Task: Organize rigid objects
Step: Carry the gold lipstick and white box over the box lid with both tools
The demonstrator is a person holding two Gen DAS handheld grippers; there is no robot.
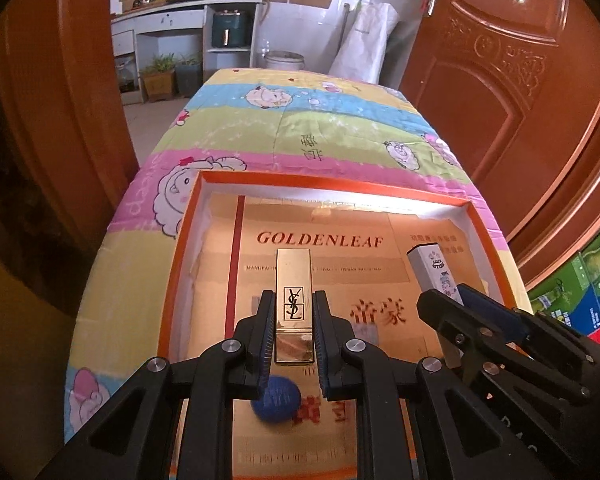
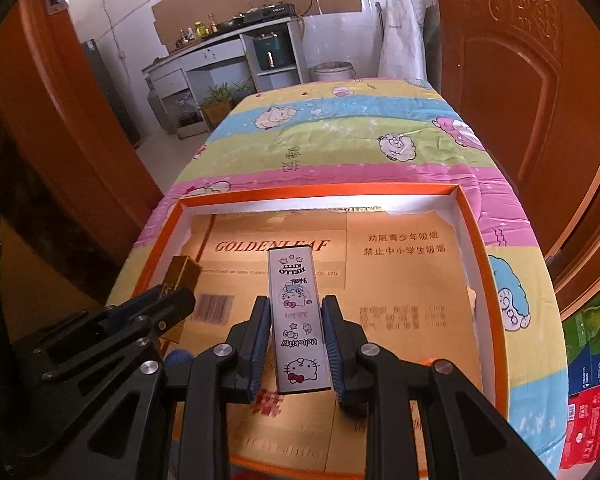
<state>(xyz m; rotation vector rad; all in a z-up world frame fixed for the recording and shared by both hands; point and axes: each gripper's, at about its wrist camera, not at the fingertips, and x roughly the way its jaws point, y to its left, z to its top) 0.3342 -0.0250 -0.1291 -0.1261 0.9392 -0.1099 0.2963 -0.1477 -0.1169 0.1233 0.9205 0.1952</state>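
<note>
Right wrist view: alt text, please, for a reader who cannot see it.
The right gripper grips a white Hello Kitty case above an orange-rimmed box. Left of it, the left gripper grips a gold case.

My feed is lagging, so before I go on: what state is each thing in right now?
Left gripper: jaws shut on the gold lipstick case.
Gold lipstick case: held above the box, capped.
Right gripper: jaws shut on the Hello Kitty case.
Hello Kitty case: held above the box.
Orange-rimmed box: open, no lid.
Blue ball: lying in the box.
Brown door: open.
</note>
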